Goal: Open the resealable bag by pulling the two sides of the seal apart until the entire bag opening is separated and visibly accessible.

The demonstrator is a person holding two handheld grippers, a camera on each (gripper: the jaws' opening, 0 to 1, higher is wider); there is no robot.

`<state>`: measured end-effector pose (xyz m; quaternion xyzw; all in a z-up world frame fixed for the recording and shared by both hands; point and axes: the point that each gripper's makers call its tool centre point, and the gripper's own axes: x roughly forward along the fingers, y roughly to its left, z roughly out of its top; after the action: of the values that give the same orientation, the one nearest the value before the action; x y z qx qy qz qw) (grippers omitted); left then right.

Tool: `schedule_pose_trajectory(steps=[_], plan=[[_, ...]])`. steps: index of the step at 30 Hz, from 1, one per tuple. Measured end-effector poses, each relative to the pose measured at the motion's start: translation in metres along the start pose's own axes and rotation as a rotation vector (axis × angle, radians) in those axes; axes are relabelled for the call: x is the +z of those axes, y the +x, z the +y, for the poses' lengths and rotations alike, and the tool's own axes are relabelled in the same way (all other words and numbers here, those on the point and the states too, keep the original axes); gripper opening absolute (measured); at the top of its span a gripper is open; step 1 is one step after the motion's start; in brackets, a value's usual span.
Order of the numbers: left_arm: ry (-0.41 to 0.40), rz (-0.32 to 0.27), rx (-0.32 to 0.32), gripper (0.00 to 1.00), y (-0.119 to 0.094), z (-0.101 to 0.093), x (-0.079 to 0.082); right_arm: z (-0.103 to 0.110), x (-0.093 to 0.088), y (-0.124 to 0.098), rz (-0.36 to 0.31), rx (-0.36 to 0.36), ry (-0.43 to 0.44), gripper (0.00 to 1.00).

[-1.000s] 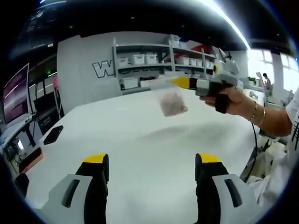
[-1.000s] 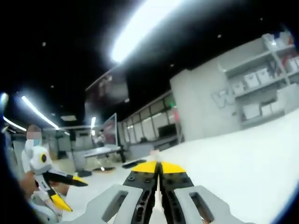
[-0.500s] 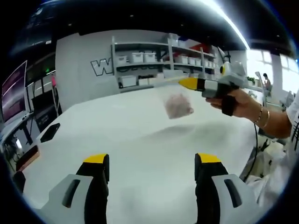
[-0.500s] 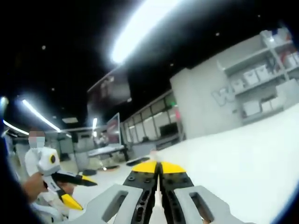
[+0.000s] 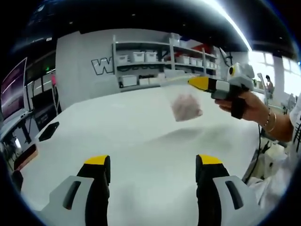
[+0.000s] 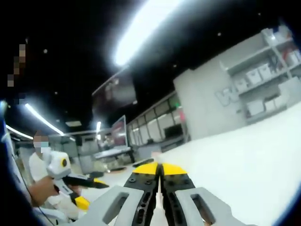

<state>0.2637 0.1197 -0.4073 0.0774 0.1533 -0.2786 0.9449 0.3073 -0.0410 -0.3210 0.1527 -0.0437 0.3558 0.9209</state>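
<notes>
– Where is the resealable bag (image 5: 184, 101)?
– Up in the air over the big white table (image 5: 141, 141), with something pinkish inside. The right gripper (image 5: 197, 83) pinches its top edge.
– And the left gripper (image 5: 153, 172)?
– Its jaws are spread wide, low over bare table.

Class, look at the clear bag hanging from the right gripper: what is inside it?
Inside the bag held by the right gripper sits a pinkish clump; blur hides what it is.
</notes>
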Motion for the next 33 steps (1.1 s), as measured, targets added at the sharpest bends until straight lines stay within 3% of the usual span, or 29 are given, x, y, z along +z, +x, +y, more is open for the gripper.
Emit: schedule_pose_trajectory(steps=[19,33], plan=[[-0.003,-0.008,-0.013,0.73,0.001,-0.004,0.001,0.033,-0.005,-0.022,0.001,0.052,0.02,0.0],[0.001,-0.013,-0.04,0.7,0.001,-0.014,0.001,0.034,-0.012,-0.036,0.008,0.057,0.047,0.0]])
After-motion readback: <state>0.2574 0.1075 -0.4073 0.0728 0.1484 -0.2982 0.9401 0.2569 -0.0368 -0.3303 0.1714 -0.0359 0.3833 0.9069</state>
